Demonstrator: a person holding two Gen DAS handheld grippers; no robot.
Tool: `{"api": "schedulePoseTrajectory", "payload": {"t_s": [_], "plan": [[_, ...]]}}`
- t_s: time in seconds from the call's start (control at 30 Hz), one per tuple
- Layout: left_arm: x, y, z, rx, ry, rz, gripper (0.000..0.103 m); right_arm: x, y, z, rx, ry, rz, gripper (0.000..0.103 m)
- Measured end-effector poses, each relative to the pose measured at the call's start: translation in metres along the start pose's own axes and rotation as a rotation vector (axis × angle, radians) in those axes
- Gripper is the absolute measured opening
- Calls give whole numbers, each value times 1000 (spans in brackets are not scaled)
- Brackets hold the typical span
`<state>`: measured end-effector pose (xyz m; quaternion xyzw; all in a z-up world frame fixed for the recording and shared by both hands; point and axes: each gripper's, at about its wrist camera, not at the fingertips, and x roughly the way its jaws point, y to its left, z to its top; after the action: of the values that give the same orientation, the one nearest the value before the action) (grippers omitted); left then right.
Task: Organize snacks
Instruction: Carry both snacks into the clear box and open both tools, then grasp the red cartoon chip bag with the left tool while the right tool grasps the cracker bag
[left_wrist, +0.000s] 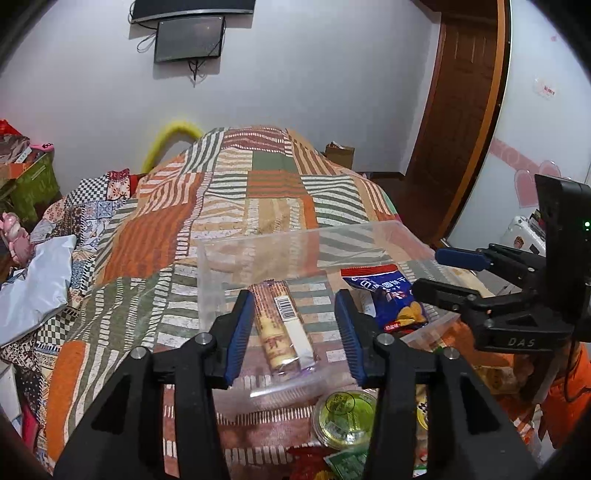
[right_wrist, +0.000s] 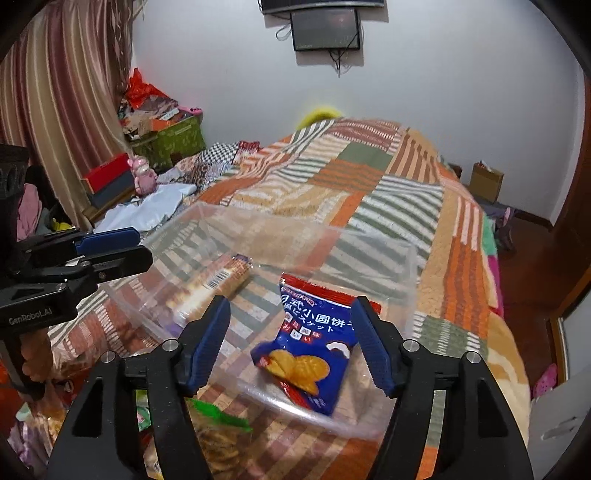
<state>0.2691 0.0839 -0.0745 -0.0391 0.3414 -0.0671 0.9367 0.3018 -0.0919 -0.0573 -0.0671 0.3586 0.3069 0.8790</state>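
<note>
Both my tongs are released over the clear plastic bin (left_wrist: 369, 236): my left gripper (left_wrist: 295, 332) above the cracker sleeve (left_wrist: 280, 325) inside it, my right gripper (right_wrist: 291, 343) above the blue biscuit bag (right_wrist: 306, 354). Next I'd fetch the green jelly cup (left_wrist: 345, 417) just outside the bin, approaching squarely.

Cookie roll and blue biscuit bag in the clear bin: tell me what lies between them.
Nothing lies between the cookie roll and the blue biscuit bag: only the bare floor of the clear bin, with the striped bedspread showing through. The right wrist view shows this best.
</note>
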Motion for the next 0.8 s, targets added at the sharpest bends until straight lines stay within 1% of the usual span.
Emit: {"api": "schedulePoseTrajectory", "payload": {"t_s": [0.1, 0.23, 0.4, 0.67, 0.8], "plan": [[-13, -3, -4, 4, -9, 12, 48, -12, 1, -2, 10, -22, -3, 65], [-27, -7, -14, 14, -10, 29, 53, -29, 5, -5, 12, -53, -12, 65], [-40, -10, -30, 20, 11, 41, 53, -48, 10, -15, 9, -80, -22, 65], [-49, -4, -59, -7, 71, 52, 53, -62, 16, -41, -1, -79, -51, 65], [-50, -1, -77, -24, 118, 47, 53, -62, 22, -53, -1, -60, -39, 65]]}}
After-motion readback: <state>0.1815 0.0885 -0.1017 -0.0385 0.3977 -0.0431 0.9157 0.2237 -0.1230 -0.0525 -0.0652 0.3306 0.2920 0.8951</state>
